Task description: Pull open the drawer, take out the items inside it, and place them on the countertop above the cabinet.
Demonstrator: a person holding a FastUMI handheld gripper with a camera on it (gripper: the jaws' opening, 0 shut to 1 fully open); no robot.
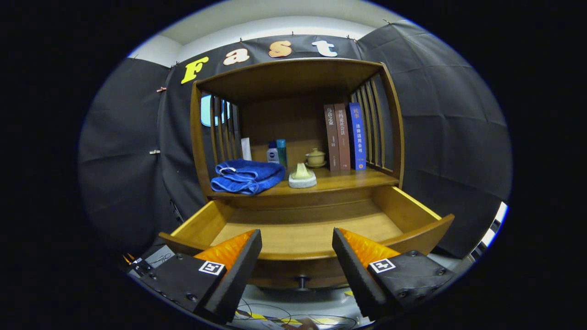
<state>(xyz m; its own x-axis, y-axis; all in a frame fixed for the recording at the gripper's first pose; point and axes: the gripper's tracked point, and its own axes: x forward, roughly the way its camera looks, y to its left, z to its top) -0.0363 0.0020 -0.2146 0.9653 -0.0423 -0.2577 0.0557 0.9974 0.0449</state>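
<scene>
The tongs (297,238) stand open and hold nothing, low in the frame, their tips over the front edge of the pulled-out wooden drawer (302,231), whose visible floor is bare. At mid-frame, on the wooden cabinet's bench (353,178), lie a folded blue towel (247,176) at left, a pale cone-shaped object on a round base (302,176) beside it, and upright books (345,136) at right.

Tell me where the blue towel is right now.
In the gripper view, the blue towel lies folded on the countertop above the open drawer, left of the small pale dish, well beyond the open jaws.
</scene>
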